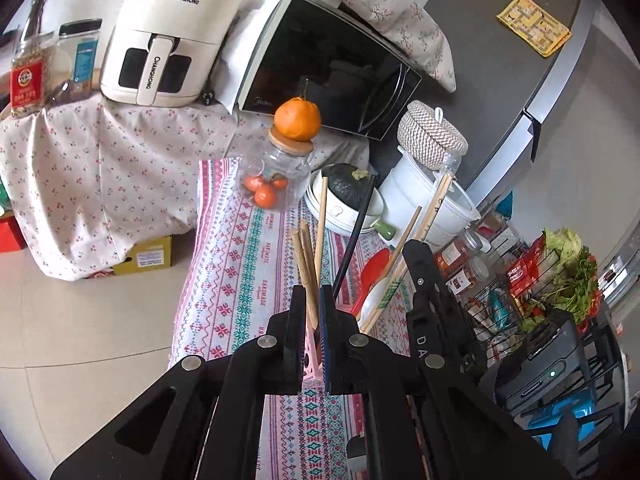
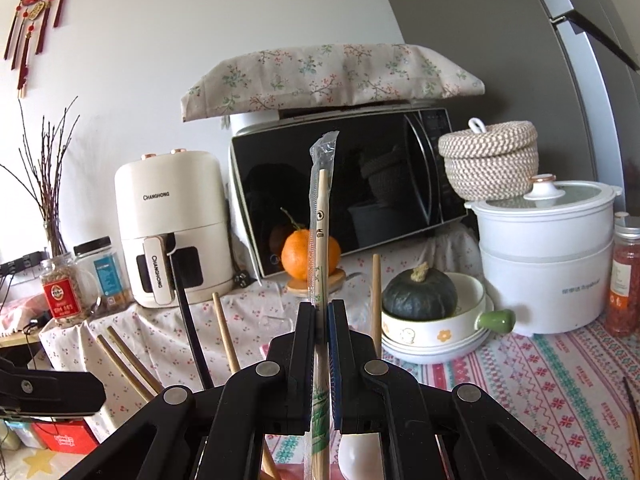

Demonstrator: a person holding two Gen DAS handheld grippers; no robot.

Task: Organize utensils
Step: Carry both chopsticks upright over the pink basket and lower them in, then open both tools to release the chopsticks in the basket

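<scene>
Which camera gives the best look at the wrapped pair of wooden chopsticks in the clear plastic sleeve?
The right wrist view. The wrapped pair of wooden chopsticks in the clear plastic sleeve stands upright at centre, clamped in the right gripper, printing visible. The left wrist view shows them only small and slanted beside the right gripper.

Left claw (image 1: 310,300) jaws closed, angled downward; right claw (image 2: 320,316) jaws closed, near level
</scene>
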